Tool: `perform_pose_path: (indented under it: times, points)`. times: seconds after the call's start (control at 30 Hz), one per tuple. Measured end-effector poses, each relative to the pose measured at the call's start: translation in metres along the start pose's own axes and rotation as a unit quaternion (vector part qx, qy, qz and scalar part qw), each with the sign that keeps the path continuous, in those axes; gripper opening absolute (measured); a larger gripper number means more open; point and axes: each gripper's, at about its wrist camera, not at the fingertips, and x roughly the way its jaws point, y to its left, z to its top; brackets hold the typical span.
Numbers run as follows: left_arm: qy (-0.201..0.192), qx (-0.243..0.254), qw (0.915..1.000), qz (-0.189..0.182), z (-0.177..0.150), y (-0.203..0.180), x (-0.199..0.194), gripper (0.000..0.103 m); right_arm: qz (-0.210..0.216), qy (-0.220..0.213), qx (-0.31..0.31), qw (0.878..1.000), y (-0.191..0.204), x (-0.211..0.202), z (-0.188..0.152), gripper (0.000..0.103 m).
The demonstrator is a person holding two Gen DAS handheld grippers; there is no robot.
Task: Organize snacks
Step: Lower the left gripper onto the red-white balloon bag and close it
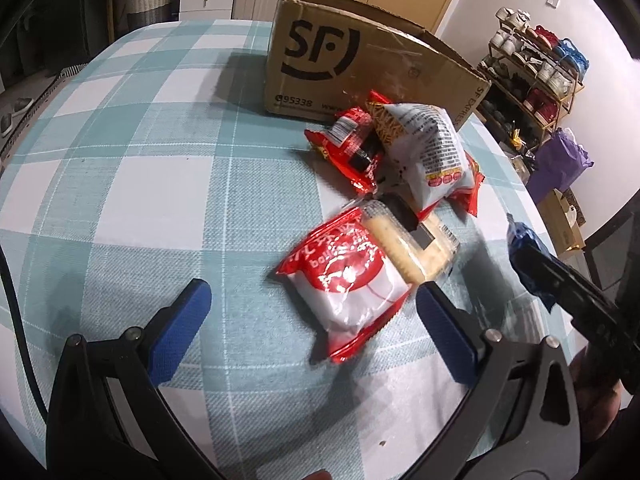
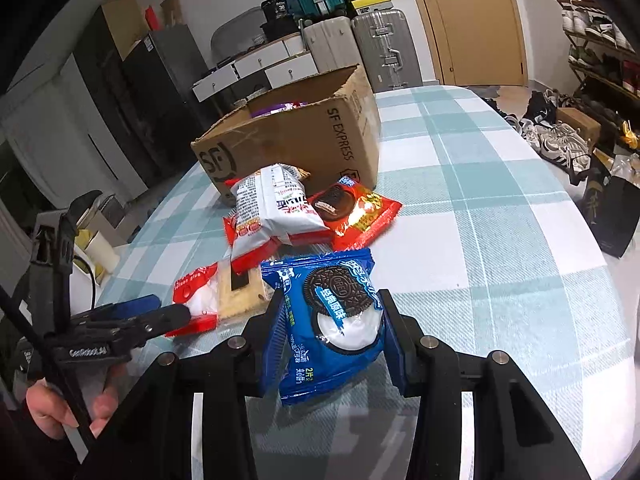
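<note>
My left gripper point(image 1: 312, 296) is open, low over the checked tablecloth. A red-and-white snack packet point(image 1: 348, 284) lies just ahead of its blue pads, touching neither. A clear cracker pack point(image 1: 416, 248) lies against that packet. Behind them are a white packet point(image 1: 432, 152) and a red packet point(image 1: 352, 148), piled in front of the open cardboard box point(image 1: 360, 60). My right gripper point(image 2: 330, 308) is shut on a blue Oreo packet point(image 2: 332, 320), held above the table. The left gripper point(image 2: 160, 312) shows at the left of that view, beside the red-and-white packet point(image 2: 196, 300). The box point(image 2: 304, 140) stands behind the pile.
A red chocolate-pie packet point(image 2: 360, 208) lies right of the white packet point(image 2: 276, 208). Something purple point(image 2: 280, 108) lies inside the box. The table's edge point(image 2: 580, 184) curves away at the right, with shoes and bags on the floor beyond. Bare cloth point(image 1: 140, 184) spreads left of the pile.
</note>
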Motion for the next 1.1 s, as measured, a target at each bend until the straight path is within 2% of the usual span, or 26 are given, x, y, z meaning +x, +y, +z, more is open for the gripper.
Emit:
perform_pose_path:
  times: [0.13, 0.47, 0.57, 0.67, 0.7, 0.73, 0.8, 0.83, 0.9, 1.1]
  points:
    - [-0.005, -0.007, 1.0000, -0.002, 0.006, -0.002, 0.006, 0.102, -0.002, -0.003, 0.006, 1.000, -0.003, -0.006, -0.003, 0.043]
    - [-0.006, 0.009, 0.9988, 0.047, 0.011, -0.010, 0.014, 0.102, -0.002, -0.002, 0.015, 1.000, -0.006, -0.007, -0.008, 0.043]
    - [-0.010, 0.015, 0.9988, 0.046, 0.008, -0.006, 0.012, 0.102, -0.001, -0.001, 0.017, 1.000, -0.007, -0.006, -0.009, 0.043]
    - [-0.008, 0.022, 0.9987, 0.044, 0.008, -0.002, 0.010, 0.097, 0.000, 0.000, 0.019, 1.000, -0.008, -0.004, -0.010, 0.043]
    - [-0.008, 0.023, 0.9988, 0.043, 0.007, -0.001, 0.009, 0.093, 0.000, 0.000, 0.021, 1.000, -0.008, -0.004, -0.010, 0.043]
    - [-0.011, 0.024, 0.9988, 0.041, 0.006, 0.001, 0.006, 0.083, 0.000, 0.000, 0.021, 1.000, -0.009, -0.004, -0.010, 0.043]
    - [-0.016, 0.027, 0.9989, 0.035, 0.005, 0.005, 0.003, 0.073, 0.001, 0.000, 0.022, 1.000, -0.009, -0.003, -0.010, 0.043]
    - [-0.016, 0.033, 0.9986, 0.038, 0.005, 0.005, 0.002, 0.063, 0.001, 0.001, 0.023, 1.000, -0.009, -0.003, -0.010, 0.043]
    - [-0.016, 0.042, 0.9982, 0.039, 0.005, 0.007, 0.000, 0.051, 0.001, 0.001, 0.025, 1.000, -0.010, -0.002, -0.010, 0.043]
    - [-0.015, 0.041, 0.9989, 0.013, 0.006, 0.016, -0.005, 0.040, 0.003, 0.002, 0.027, 1.000, -0.011, -0.002, -0.011, 0.043]
